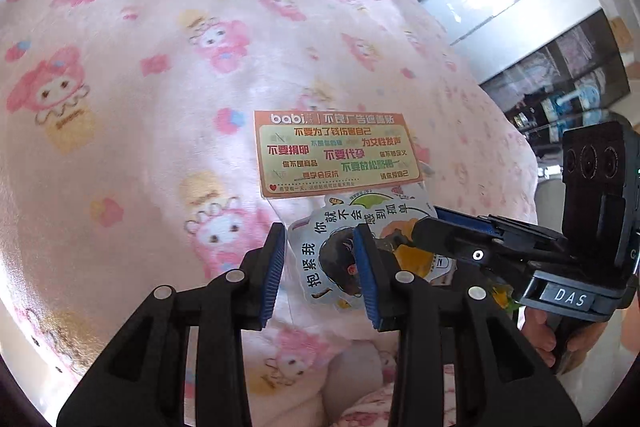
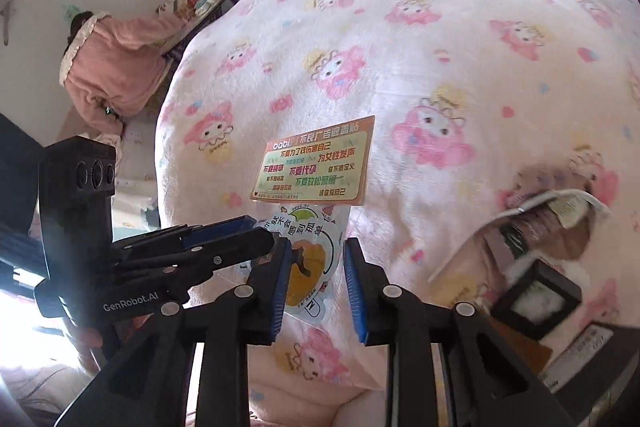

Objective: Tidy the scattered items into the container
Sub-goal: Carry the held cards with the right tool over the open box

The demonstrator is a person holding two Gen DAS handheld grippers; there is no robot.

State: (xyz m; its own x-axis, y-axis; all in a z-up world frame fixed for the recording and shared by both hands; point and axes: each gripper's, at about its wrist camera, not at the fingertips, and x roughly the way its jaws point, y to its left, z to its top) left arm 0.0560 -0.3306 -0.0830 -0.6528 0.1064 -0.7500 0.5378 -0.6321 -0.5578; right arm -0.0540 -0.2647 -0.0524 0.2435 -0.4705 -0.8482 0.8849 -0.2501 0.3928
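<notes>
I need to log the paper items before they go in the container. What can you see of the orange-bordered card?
The orange-bordered card is a flat rectangular sticker sheet, glossy, with a pale green panel of red and green Chinese slogans and "babi" printed at top left. It lies face up and slightly tilted on the pink cartoon-print blanket. Its lower edge overlaps the round-edged illustrated sticker below it. Neither gripper touches it.

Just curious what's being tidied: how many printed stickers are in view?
2: the orange sticker mid-blanket, the white sticker just below it. More may be hidden.

A pink-robed person [image 2: 116, 67] beside a cluttered side table [image 2: 200, 7] — glass-fronted cabinet [image 1: 560, 83] elsewhere.
</notes>
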